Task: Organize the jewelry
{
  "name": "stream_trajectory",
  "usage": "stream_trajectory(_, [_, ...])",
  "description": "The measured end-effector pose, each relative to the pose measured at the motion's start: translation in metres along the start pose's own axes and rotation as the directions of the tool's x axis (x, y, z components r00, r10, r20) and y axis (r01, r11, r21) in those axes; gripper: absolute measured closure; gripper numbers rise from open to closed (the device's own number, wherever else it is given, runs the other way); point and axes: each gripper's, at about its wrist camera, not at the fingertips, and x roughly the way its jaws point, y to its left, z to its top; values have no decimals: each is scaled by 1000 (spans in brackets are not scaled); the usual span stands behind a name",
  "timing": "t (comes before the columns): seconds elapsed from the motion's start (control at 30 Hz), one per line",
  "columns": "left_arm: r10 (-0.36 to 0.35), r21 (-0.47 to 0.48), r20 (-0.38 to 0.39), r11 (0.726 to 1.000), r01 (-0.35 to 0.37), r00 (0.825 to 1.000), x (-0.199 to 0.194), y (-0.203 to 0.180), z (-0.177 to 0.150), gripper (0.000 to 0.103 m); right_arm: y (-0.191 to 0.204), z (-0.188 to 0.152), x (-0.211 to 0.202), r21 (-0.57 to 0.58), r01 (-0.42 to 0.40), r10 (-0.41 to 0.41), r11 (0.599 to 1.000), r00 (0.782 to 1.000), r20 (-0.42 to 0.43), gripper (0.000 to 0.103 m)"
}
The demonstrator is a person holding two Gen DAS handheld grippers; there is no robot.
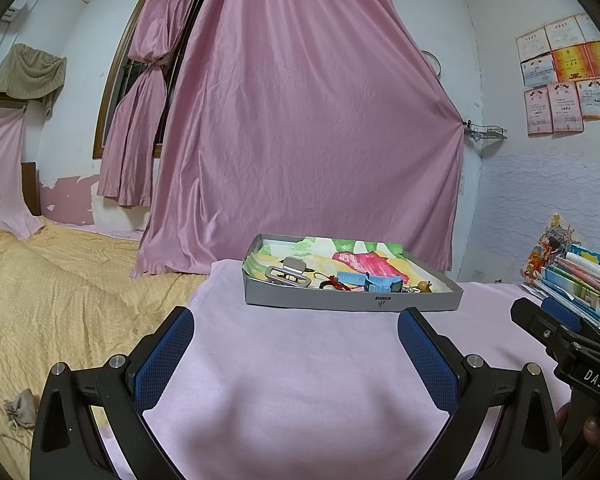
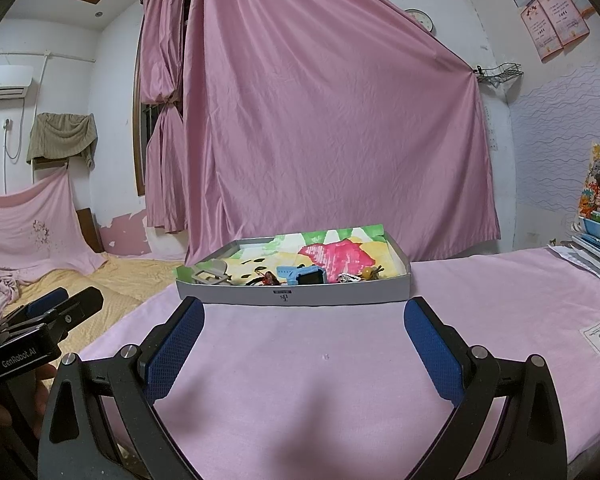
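Jewelry tray (image 1: pixel 352 302), one, holds one blue watch (image 1: pixel 374 282); two grippers, left (image 1: pixel 296 330) and right (image 2: pixel 304 318), jaws wide.

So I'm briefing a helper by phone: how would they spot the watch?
Find the shallow grey cardboard tray on the pink-covered table. Along its near wall lies the light blue plastic wristwatch, between a silver metal clip and small brass-coloured trinkets. It is the only blue item.

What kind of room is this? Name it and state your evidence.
Most likely a home bedroom: a bed with a yellow quilt, pink curtains over a window, and certificates pinned to the wall.
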Motion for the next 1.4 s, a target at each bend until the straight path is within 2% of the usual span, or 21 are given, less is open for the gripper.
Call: stream_trajectory(1.4, [-2,-2,-10,1000,2,1000,0,2,-3,1,2,0,0,0,-1,1,1000,1000,-3,5])
